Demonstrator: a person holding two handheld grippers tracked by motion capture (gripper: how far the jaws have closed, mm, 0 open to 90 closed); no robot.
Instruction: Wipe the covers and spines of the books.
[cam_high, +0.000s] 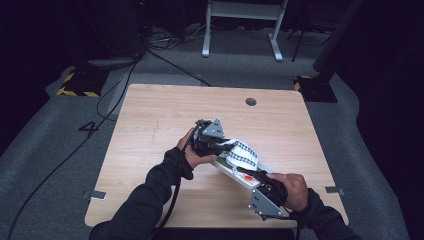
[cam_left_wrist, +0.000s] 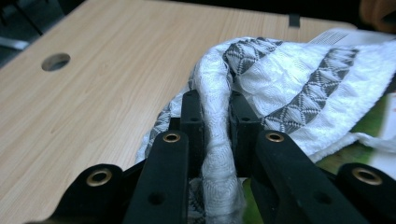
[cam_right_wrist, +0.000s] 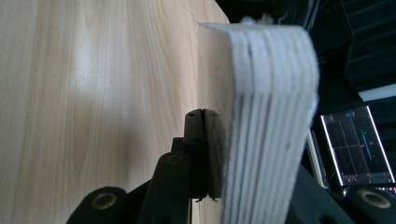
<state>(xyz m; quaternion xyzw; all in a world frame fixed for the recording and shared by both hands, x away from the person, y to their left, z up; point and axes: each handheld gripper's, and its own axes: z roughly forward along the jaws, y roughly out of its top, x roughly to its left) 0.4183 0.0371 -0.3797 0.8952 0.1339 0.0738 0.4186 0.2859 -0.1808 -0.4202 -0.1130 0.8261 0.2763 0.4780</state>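
Work in hand: wiping or wrapping a book with a cloth, two hand-held grippers.

Left gripper: fingers clamped on a bunched ridge of the cloth. In the left gripper view the white fabric is squeezed into a narrow fold between the two fingers. Gathering it this way gives a firm hold, so the rest can drape and drag across the cover.

Cloth: white with grey patterned bands, lying over the far end of the book, near the middle of the desk. The book sits slantwise to the desk edge.

Right gripper: at the book's near corner. In the right gripper view its fingers stand together, flat against one face of the book, whose thick white leaves show edge-on. Cannot tell whether a thin leaf is pinched between them. Judgement: this hand braces the book so it does not slide while the other works the cloth.

Risk: a pull on the cloth may swing the book about its held corner.
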